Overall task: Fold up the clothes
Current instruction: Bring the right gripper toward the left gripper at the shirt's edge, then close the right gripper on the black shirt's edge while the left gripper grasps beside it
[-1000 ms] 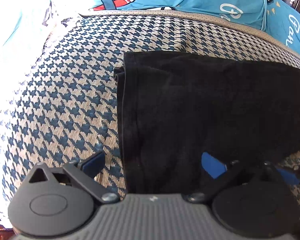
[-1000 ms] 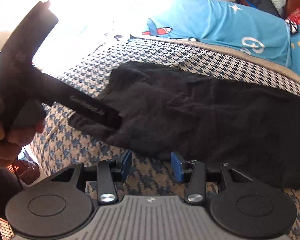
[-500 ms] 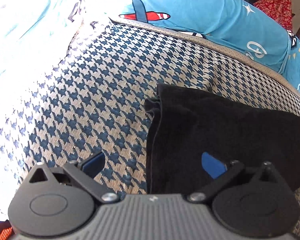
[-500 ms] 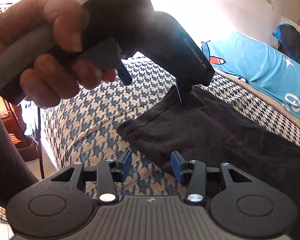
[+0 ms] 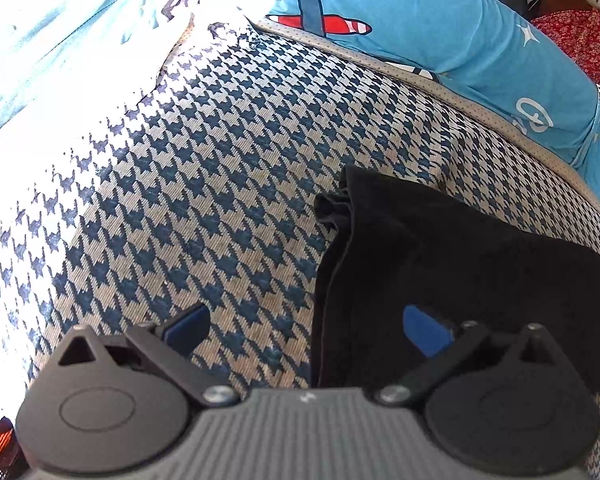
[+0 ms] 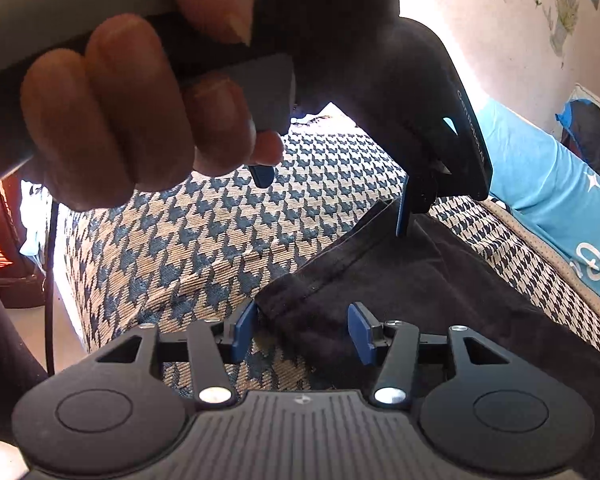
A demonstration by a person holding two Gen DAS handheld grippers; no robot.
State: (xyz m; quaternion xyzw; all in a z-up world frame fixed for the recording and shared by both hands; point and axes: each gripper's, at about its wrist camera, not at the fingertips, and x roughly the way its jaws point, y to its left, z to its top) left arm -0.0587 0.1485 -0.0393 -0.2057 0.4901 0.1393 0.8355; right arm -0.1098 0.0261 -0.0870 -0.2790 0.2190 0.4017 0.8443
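The black folded garment of soft knit cloth lies flat on the blue-and-beige houndstooth woven cover of the bed, its stitched hem edge and a small bunched corner turned toward the open stretch of cover. In the right wrist view the same garment runs from the near corner of the bed away to the right, with its hemmed corner closest to you.

Your left tongs hang over that hem edge with the jaws spread wide. One blue pad stands over the bare cover and the other over the black cloth, and neither presses on anything; nothing is gripped. In the right wrist view these tongs show from the side, one blue finger coming down at the garment's far hem; whether its tip touches the cloth, you cannot tell from here. Your left hand wraps the grey handle close to the camera.

Your right tongs sit low at the garment's near corner. The jaws are opening, and the hemmed corner lies between the two blue pads; the left pad is right beside the cloth edge, the right pad stands clear of it.

Beyond the garment, a bright blue pillow printed with a red-and-white aeroplane rests along the far edge of the cover. A pale, marked wall rises behind it.
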